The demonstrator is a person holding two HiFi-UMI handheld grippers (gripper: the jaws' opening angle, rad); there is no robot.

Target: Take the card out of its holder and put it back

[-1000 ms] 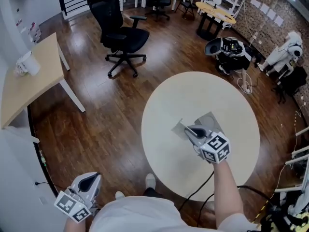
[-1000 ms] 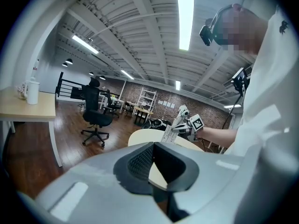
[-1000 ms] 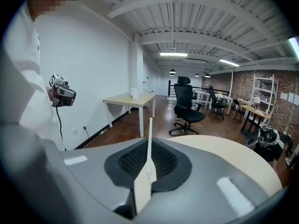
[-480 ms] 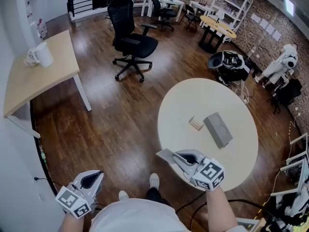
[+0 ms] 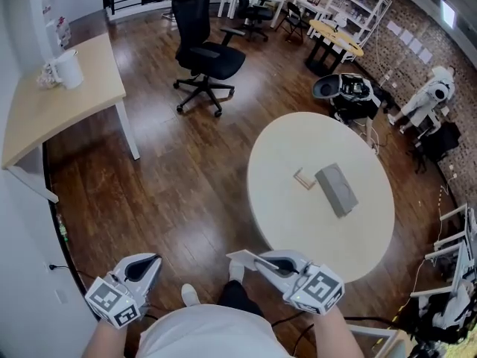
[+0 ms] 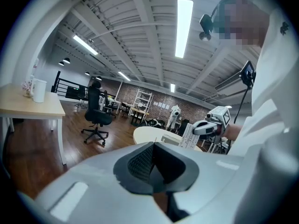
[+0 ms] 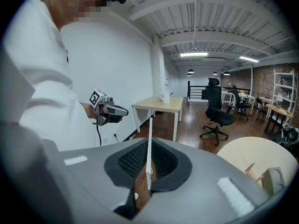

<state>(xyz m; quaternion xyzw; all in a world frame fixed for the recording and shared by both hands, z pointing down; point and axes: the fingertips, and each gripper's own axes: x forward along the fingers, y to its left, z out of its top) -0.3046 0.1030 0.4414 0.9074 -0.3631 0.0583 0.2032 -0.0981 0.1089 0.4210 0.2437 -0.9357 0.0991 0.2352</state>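
Card [image 7: 149, 143]: pinched edge-on in right hand-held gripper [image 7: 148, 164], near, off the bench [image 5: 298, 222]; judged lifted clear for re-insertion | holder [image 5: 303, 178]: empty, far right on bench beside grey box [image 5: 336, 189], awaiting card | left hand-held gripper [image 6: 153, 160]: pressed together, empty, idle near left.

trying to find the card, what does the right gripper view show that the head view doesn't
Only the right gripper view: the white card edge-on, clamped upright between the ribbed fingers, and the ceiling lights.
Only the head view: the whole round table from above and the person's shoe.
Both: the left gripper, the desk with its mug, the black office chair, and the wooden card holder beside the grey box.
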